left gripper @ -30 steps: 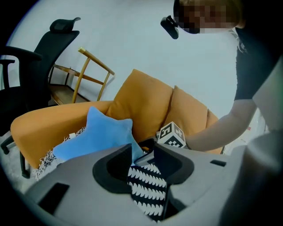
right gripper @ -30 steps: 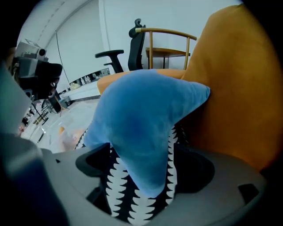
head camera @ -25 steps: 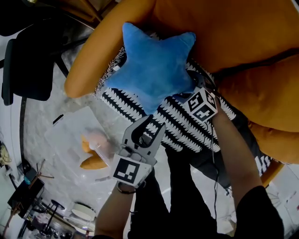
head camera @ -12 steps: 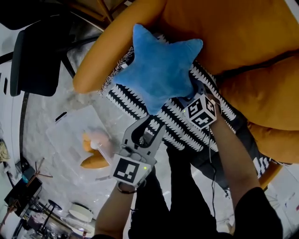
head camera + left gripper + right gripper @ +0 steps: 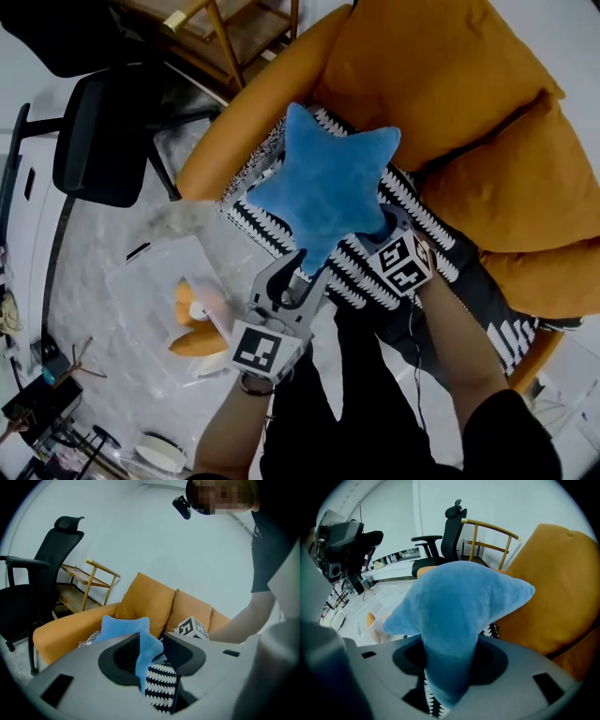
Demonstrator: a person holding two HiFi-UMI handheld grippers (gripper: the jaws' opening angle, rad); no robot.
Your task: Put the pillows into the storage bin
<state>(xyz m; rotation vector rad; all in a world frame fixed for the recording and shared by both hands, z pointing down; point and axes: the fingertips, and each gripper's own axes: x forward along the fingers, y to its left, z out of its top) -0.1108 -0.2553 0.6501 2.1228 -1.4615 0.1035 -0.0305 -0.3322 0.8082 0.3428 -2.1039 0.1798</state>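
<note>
We find the blue star pillow point(image 5: 328, 192) raised off the sofa point(image 5: 450, 84), above the black-and-white pillow point(image 5: 433, 225). The right gripper point(image 5: 382, 225) has just been closing and is clamped on one arm of the star. The left gripper point(image 5: 292, 270) appears to pinch the lower point, though pad contact is hard to confirm. We advise carrying it with both holds firm to the clear storage bin point(image 5: 127, 272) on the floor, releasing only above its opening.
</note>
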